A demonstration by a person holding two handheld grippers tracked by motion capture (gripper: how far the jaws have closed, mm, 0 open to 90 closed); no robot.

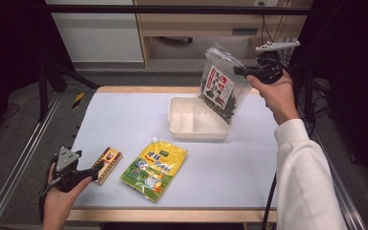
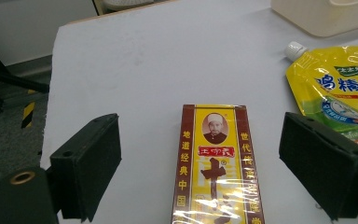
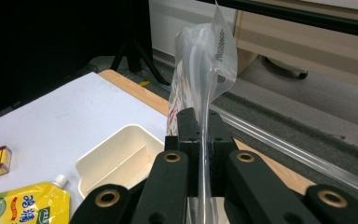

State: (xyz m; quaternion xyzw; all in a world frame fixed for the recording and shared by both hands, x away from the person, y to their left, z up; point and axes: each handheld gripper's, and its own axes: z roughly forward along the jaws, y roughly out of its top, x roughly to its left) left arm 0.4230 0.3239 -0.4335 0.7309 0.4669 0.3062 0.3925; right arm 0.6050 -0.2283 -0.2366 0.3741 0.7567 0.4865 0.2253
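The right gripper [image 1: 242, 72] pinches a crinkly clear bag [image 1: 220, 85] hanging upright over the tray [image 1: 197, 134], while the left gripper [image 2: 200, 172] gapes astride a glossy box [image 2: 216, 172].

white table [image 1: 124, 115] carries cream tray [image 1: 197, 120], spice box [image 1: 107, 164], yellow pouch [image 1: 155, 167].

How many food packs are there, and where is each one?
3. The clear seaweed bag hangs from the right claw over the cream tray. The yellow spout pouch lies flat on the table. The small box lies between the left claw's open jaws.
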